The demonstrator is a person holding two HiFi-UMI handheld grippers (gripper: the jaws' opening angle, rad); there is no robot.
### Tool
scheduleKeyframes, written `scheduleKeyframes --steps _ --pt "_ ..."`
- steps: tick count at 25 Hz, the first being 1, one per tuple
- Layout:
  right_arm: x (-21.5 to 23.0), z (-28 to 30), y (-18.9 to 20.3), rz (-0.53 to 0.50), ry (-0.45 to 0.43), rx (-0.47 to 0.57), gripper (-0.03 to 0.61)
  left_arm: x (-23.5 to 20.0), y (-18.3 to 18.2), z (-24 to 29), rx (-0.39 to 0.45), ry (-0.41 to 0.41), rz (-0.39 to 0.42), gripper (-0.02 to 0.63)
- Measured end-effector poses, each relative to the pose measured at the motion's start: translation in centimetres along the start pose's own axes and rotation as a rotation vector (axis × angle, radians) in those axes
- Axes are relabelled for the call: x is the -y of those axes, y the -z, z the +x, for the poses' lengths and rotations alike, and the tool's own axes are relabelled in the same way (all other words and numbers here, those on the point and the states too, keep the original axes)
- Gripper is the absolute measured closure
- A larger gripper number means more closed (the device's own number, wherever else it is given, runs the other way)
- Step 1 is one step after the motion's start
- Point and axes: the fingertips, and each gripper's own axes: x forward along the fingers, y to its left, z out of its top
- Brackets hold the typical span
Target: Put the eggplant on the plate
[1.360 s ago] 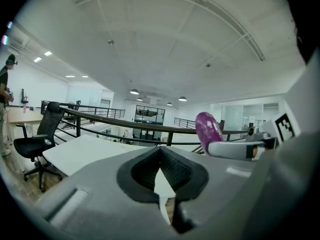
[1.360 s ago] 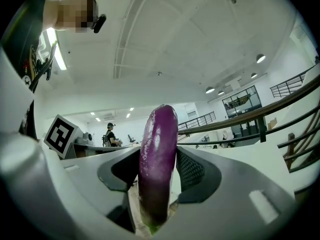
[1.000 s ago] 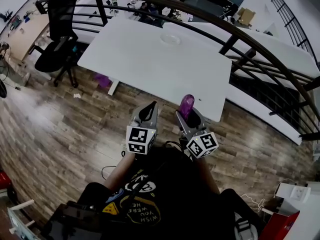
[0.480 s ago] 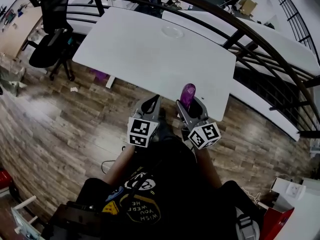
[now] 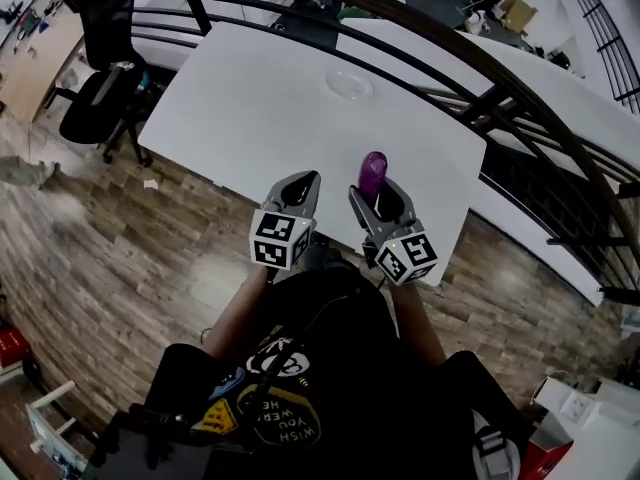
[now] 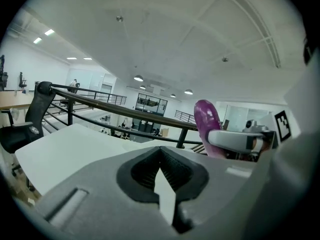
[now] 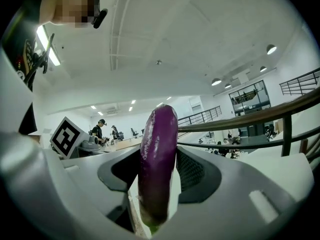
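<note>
A purple eggplant (image 5: 373,172) stands upright between the jaws of my right gripper (image 5: 380,194), which is shut on it above the near edge of the white table (image 5: 250,108). In the right gripper view the eggplant (image 7: 159,159) fills the gap between the dark pads. The left gripper (image 5: 299,190) hangs just to its left, shut and holding nothing; its pads meet in the left gripper view (image 6: 161,156), where the eggplant (image 6: 205,120) shows at the right. A clear plate (image 5: 350,85) lies far across the table.
A black office chair (image 5: 95,93) stands at the table's left end on the wooden floor. A dark curved railing (image 5: 450,30) runs behind the table, with another white surface beyond it. The person's dark shirt fills the lower head view.
Both grippers have moved forward together from over the floor to over the table's near edge, the eggplant still held upright. The table has come closer in the head view.
</note>
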Motion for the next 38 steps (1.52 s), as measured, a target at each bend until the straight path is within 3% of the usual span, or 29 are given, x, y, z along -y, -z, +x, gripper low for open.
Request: scheduleKeyframes --steps 11,19,32,38 --pt "8.6 9.5 1.8 -0.030 -0.047 -0.134 0.361 -5.6 -2.8 9.8 -0.036 -0.034 0.015 0.609" --pt "16.8 18.1 7.1 -0.215 -0.027 -0.346 0.361 -9.2 -1.9 13.6 -0.088 -0.029 -0.024 0.609" --pt "31.9 32.9 17.1 -0.452 -0.033 -0.766 0.362 -16.3 -0.1 11.0 -0.155 -0.175 -0.116 0.609" --pt "33.8 36.0 21.6 -0.573 -0.105 -1.024 0.362 -18.0 1.7 9.3 -0.189 -0.222 -0.155 0.609"
